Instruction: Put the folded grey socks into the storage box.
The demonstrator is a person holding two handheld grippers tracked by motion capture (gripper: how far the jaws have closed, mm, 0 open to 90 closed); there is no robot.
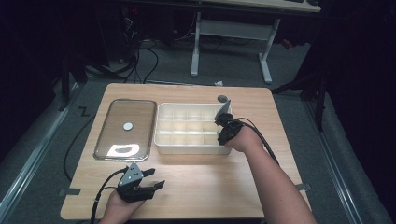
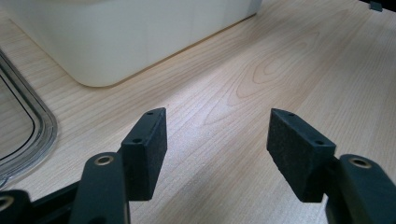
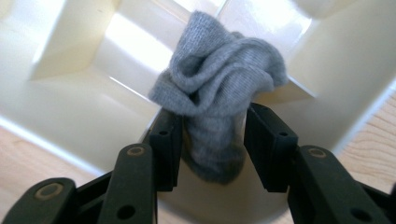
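Lab or recording workspace, not a home. Dark room, only the tabletop (image 1: 196,186) lit. Grey carpet floor (image 1: 233,70). Bundles of black cables (image 1: 140,56) trail on the floor at the back, near a small red indicator light (image 1: 134,10). White-legged desk frame (image 1: 231,44) behind, with another light desktop on top. Metal rails (image 1: 28,158) run along the floor on both sides. Tape marks (image 1: 69,192) at the tabletop edges. Person holds a cabled, hand-held claw (image 1: 156,179) with a grey tracking plate: a data-collection rig.

Grey sock (image 3: 219,88), crumpled (knit), over cream divided box (image 3: 74,116) corner compartment
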